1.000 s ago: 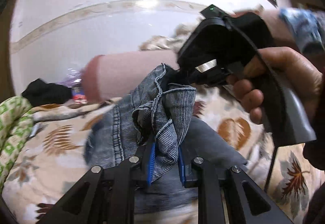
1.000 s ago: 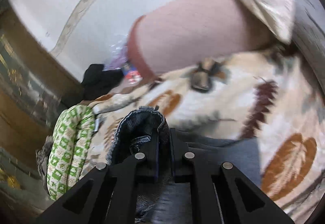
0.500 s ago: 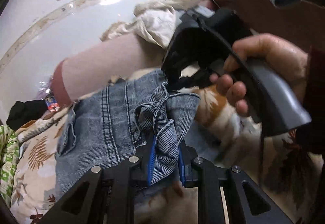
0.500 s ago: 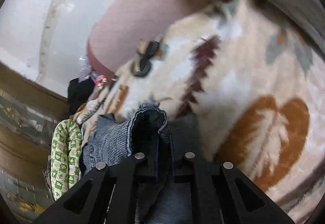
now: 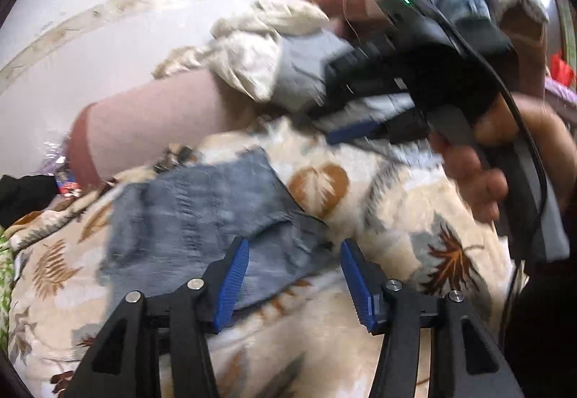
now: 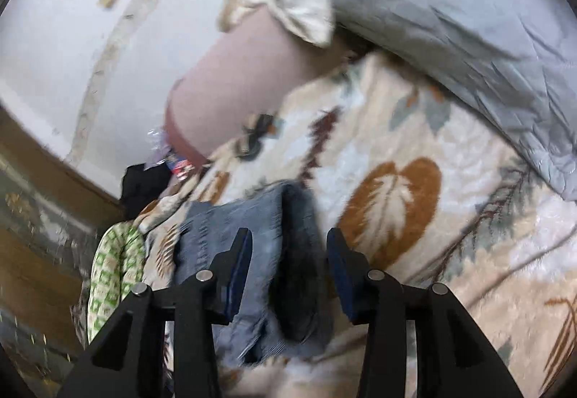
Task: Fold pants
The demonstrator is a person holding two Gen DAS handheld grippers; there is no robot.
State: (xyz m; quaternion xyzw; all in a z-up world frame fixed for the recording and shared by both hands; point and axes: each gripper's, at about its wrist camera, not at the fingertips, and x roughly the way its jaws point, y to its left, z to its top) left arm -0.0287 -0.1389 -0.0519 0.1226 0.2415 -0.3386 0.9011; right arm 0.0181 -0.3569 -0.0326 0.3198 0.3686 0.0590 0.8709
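Left wrist view looks down on the folded denim pants (image 5: 202,214) lying flat on the leaf-print blanket (image 5: 407,217), with the left gripper (image 5: 294,275) spread wide above their near edge, its blue pads (image 5: 232,280) holding nothing. Further right in that view the right gripper (image 5: 364,125) is held in the person's hand (image 5: 483,167) above the blanket, well apart from the cloth; one blue pad shows, blurred. Right wrist view confirms it: the right gripper (image 6: 288,268) has its fingers parted over the pants (image 6: 252,253), whose thick dark fold (image 6: 301,253) sits between the pads without being pinched (the frame is smeared, so whether the cloth brushes either pad cannot be told). A pink bolster (image 6: 238,80) lies at the head of the bed with a cream cloth (image 6: 295,1) and a grey quilt (image 6: 450,19) beside it. A green patterned pillow (image 6: 115,271) sits at the left edge near the pants.
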